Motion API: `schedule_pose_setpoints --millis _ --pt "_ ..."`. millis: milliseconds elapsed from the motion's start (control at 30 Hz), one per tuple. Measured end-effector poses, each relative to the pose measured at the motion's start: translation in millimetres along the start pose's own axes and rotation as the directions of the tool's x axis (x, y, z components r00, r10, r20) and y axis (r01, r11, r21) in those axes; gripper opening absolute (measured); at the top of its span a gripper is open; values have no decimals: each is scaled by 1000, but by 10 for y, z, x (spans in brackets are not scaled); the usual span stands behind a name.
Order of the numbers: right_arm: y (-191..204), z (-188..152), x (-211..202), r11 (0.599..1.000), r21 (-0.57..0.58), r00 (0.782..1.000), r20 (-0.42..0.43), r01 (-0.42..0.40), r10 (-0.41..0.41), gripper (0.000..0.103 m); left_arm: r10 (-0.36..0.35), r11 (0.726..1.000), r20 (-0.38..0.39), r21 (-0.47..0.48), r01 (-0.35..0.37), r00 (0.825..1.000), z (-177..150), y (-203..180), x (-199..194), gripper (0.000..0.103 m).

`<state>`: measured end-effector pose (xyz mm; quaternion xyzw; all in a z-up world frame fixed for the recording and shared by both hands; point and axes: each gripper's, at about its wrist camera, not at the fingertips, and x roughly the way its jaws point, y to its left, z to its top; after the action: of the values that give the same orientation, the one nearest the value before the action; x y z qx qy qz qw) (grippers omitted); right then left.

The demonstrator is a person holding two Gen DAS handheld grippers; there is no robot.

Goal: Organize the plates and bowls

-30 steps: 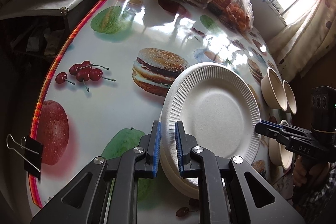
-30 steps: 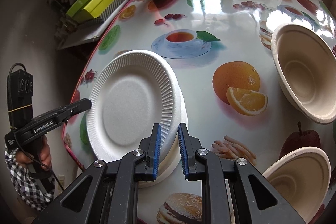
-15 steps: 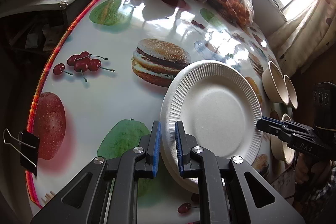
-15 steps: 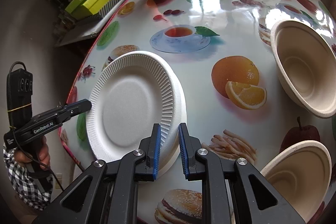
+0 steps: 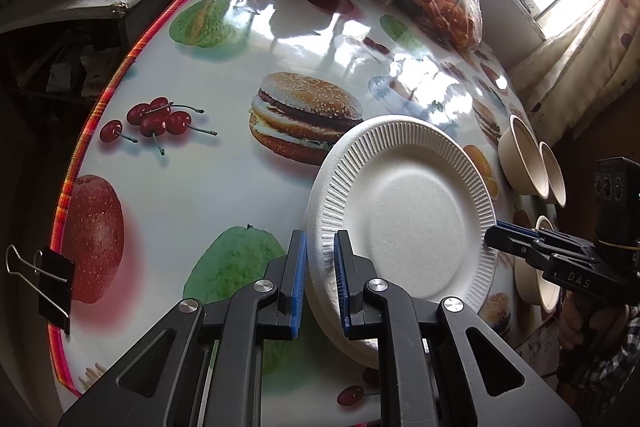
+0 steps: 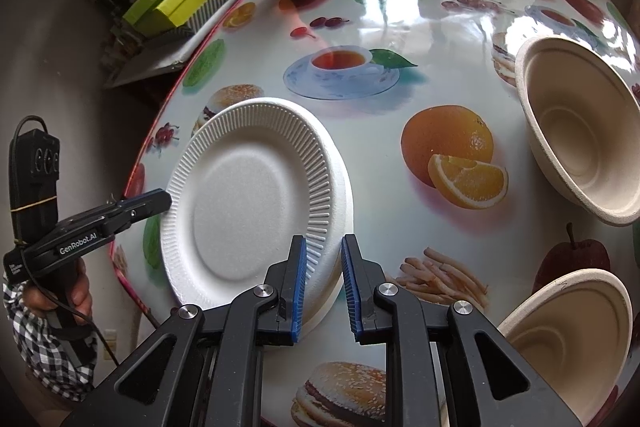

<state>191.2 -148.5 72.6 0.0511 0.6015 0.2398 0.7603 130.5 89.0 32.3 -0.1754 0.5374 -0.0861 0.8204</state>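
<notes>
White ribbed paper plate (image 5: 404,215) atop a stack of like plates, face up, lying near the table's (image 5: 224,195) left edge on its fruit-and-burger printed cover. Being round, the plate has no long axis. The left gripper (image 5: 320,279) straddles the stack's near rim with a narrow gap; whether its pads press the rim cannot be told. The right gripper (image 6: 324,283) stands at the opposite rim, left pad against the ribbing, right pad apart from the stack, its gap moderate. The right wrist view alone shows two beige bowls: far bowl (image 6: 580,135) and near bowl (image 6: 568,331), tilted open toward the camera. The left wrist view alone shows a binder clip (image 5: 48,275) on the table's edge.
</notes>
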Motion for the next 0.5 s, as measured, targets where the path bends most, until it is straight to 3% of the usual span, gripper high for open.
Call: schedule_pose_setpoints --millis 200,500 --pt "4 2 -1 1000 -1 1000 0 3 -3 19 -2 1000 1 1 2 1000 -2 10 0 16" --pt "18 4 -19 1000 -4 1000 10 1 -1 29 -4 1000 6 11 4 1000 1 -22 -32 20"
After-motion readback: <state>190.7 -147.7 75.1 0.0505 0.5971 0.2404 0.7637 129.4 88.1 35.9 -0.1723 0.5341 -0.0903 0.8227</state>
